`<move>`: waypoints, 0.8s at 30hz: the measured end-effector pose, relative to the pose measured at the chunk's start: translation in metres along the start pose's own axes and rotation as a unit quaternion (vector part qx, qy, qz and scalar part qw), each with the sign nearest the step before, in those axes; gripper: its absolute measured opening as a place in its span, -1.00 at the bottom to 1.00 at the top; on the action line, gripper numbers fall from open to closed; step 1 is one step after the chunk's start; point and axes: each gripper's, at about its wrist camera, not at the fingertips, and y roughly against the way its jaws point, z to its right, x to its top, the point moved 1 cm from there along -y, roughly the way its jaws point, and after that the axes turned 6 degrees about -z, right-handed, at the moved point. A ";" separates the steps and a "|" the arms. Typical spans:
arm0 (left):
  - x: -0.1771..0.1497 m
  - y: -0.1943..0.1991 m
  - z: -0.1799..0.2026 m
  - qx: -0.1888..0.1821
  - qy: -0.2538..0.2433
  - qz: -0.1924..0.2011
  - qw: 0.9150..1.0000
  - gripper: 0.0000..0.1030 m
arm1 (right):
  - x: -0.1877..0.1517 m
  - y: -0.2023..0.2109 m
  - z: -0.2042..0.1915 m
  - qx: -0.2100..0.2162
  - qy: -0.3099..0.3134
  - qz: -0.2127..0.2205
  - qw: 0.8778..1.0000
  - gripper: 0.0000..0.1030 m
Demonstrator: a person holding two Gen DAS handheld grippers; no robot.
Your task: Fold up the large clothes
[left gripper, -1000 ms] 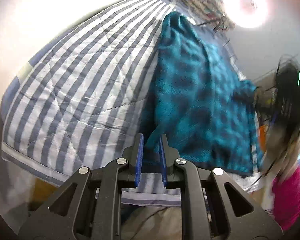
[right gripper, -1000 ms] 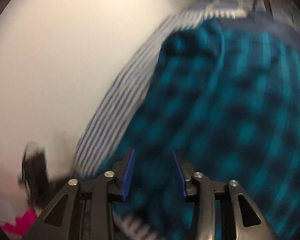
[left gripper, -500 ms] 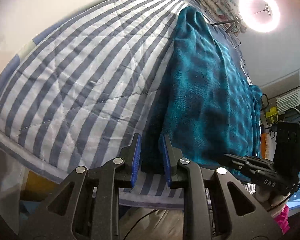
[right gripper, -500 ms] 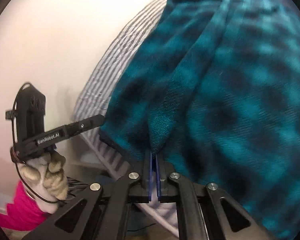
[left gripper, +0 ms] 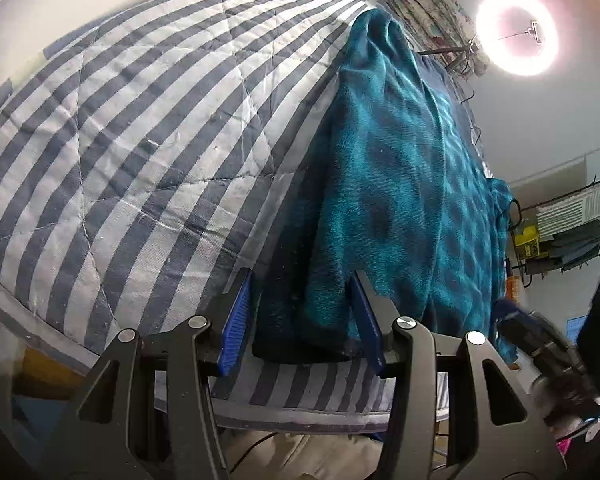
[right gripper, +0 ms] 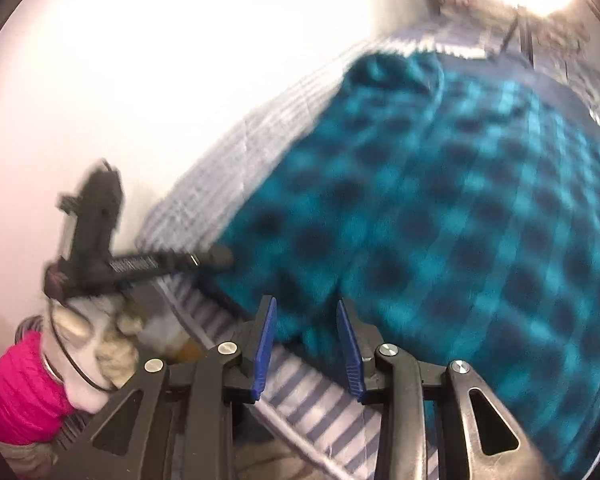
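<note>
A teal and dark checked fleece garment (left gripper: 400, 184) lies folded lengthwise on a blue and white striped quilt (left gripper: 140, 120). My left gripper (left gripper: 302, 316) is open, its blue pads either side of the garment's near left corner. My right gripper (right gripper: 306, 344) is open at the garment's near edge (right gripper: 420, 220), with nothing between its pads. The right wrist view is motion blurred. The left gripper shows in the right wrist view (right gripper: 216, 258), and the right gripper shows blurred in the left wrist view (left gripper: 540, 336).
The quilt's near edge (left gripper: 300, 412) overhangs the bed in front of both grippers. A ring light (left gripper: 516, 32) glows at the far right. A wire rack with items (left gripper: 560, 232) stands by the right wall. A white wall (right gripper: 140, 60) lies left of the bed.
Both grippers have opened and let go of the garment's near edge. The garment now lies flat on the quilt. The right gripper is moving, blurring its view.
</note>
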 end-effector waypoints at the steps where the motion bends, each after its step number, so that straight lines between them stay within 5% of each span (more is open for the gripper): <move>1: 0.000 0.000 0.000 0.002 -0.002 0.001 1.000 -0.05 | 0.005 -0.002 -0.002 0.000 0.005 0.006 1.000 -0.35; 9: -0.001 0.000 0.003 0.020 -0.017 0.005 1.000 -0.82 | 0.039 -0.068 0.007 -0.009 -0.008 -0.025 1.000 -0.36; 13: -0.005 0.016 0.019 0.023 -0.043 0.031 0.998 -0.87 | 0.036 -0.099 0.025 0.006 -0.037 -0.057 0.998 -0.36; 18: -0.011 0.026 0.046 0.021 -0.075 0.054 0.995 -0.88 | 0.055 -0.085 0.031 0.036 -0.047 -0.093 0.994 -0.31; 21: -0.014 0.028 0.065 0.016 -0.099 0.065 0.993 -0.88 | 0.082 -0.057 0.035 0.034 -0.047 -0.058 0.997 0.22; 24: -0.016 0.029 0.082 0.016 -0.121 0.073 0.990 -0.88 | 0.115 -0.042 0.037 0.027 -0.044 -0.033 0.998 0.31</move>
